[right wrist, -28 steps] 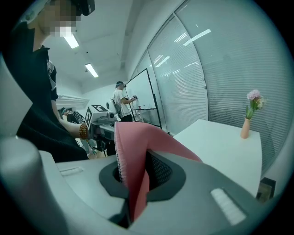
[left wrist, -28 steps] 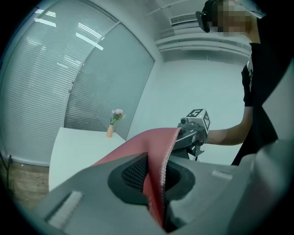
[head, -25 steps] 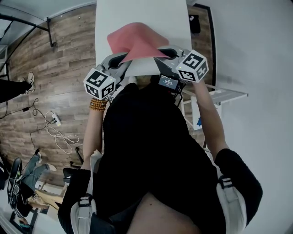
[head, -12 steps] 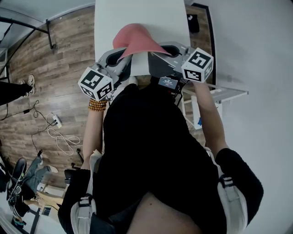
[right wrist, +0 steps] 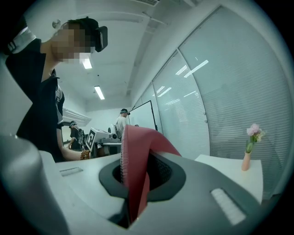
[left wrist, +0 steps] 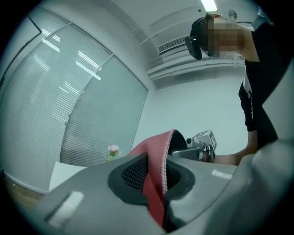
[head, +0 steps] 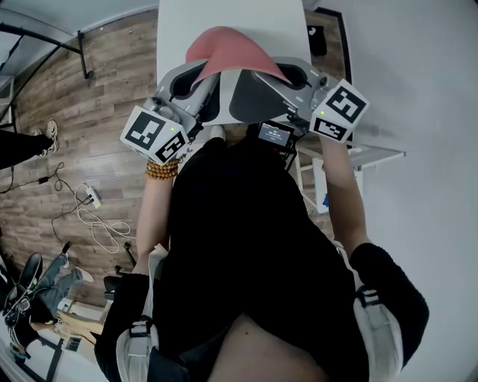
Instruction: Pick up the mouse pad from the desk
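The red mouse pad (head: 228, 52) hangs in the air above the white desk (head: 231, 19), arched between both grippers. My left gripper (head: 196, 80) is shut on the pad's left edge; in the left gripper view the red pad (left wrist: 158, 176) is pinched between the grey jaws. My right gripper (head: 270, 77) is shut on the pad's right edge; in the right gripper view the pad (right wrist: 135, 170) stands folded between the jaws. Both grippers are raised and tilted up, close to the person's chest.
A small vase with pink flowers (right wrist: 250, 149) stands on the white desk. Wooden floor (head: 89, 112) with cables lies to the left. A white wall (head: 418, 89) and a shelf (head: 366, 157) are on the right. Other people stand far behind.
Both grippers have lifted higher and tipped upward with the mouse pad, which now arches further off the desk.
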A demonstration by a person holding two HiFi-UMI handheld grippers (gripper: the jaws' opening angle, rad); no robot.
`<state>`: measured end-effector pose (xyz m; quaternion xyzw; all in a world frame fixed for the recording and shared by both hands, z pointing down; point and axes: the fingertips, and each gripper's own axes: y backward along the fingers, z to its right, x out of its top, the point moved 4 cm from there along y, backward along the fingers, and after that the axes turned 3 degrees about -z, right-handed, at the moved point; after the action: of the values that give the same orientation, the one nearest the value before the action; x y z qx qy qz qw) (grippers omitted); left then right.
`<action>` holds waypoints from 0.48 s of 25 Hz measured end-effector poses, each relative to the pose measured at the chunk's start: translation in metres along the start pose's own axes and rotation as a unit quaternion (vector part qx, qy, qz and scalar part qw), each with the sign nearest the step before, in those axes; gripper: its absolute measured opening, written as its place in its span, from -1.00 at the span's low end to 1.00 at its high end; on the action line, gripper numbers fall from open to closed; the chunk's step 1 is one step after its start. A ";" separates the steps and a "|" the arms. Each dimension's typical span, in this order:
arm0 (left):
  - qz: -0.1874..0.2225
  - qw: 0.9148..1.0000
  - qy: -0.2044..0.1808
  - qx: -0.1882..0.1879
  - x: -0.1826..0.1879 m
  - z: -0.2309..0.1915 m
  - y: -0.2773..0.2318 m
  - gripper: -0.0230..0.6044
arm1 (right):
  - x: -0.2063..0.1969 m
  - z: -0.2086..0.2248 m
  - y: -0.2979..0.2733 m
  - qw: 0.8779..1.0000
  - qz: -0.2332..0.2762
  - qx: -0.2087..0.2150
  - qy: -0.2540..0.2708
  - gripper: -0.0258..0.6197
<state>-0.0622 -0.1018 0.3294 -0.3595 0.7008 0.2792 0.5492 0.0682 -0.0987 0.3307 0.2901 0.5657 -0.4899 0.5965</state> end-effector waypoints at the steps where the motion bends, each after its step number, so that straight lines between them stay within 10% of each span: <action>1: 0.010 1.000 -0.005 0.005 0.006 0.000 0.000 -0.86 | 0.006 0.000 0.001 1.000 0.007 -0.008 0.006 -0.78; 12: 0.068 0.987 -0.087 0.120 0.043 -0.010 -0.001 -0.86 | 0.048 0.006 -0.005 0.989 0.079 -0.116 0.044 -0.78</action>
<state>-0.0727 -0.1189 0.2904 -0.2166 0.7020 0.2599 0.6266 0.0602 -0.1179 0.2864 0.2840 0.6198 -0.3594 0.6372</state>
